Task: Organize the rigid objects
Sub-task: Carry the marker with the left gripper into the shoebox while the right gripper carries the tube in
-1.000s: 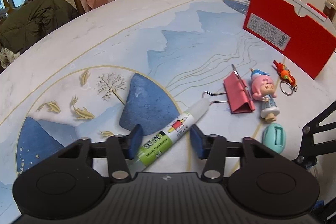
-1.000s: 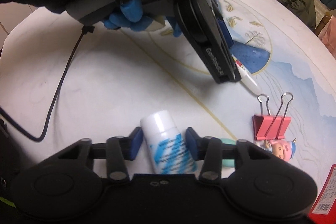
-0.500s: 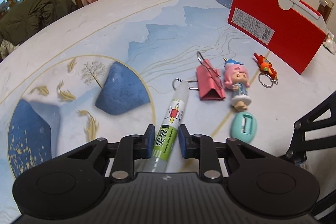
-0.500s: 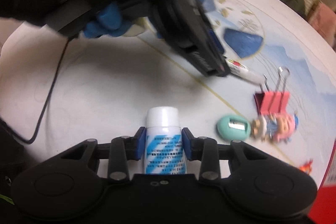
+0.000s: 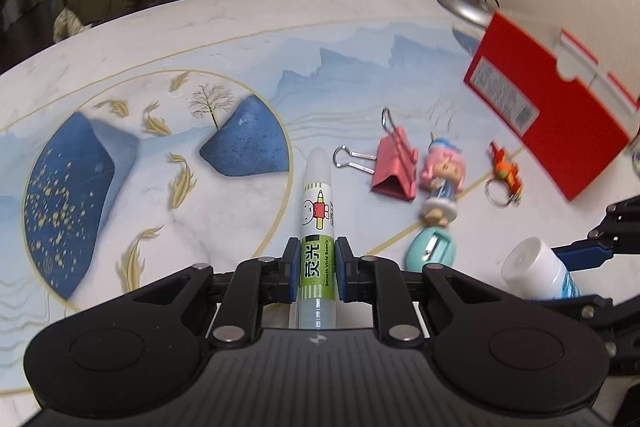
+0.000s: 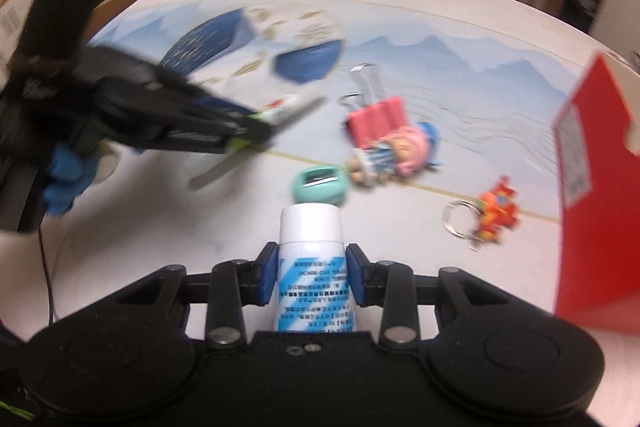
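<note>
Gripping now: your left gripper (image 5: 317, 269) has just been closing and is pinching the highlighter (image 5: 317, 227); your right gripper (image 6: 311, 273) is clamping the white bottle (image 6: 310, 267).

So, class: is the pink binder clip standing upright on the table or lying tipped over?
Tipped over. The pink binder clip lies on its side on the table, its wire handles stretched flat toward the highlighter.

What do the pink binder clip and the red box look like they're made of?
Binder clip: painted sheet metal, seemingly, given its thin folded body and shiny wire handles. Red box: probably matte cardboard, given its flat folded panels, cut notch and printed label.
</note>
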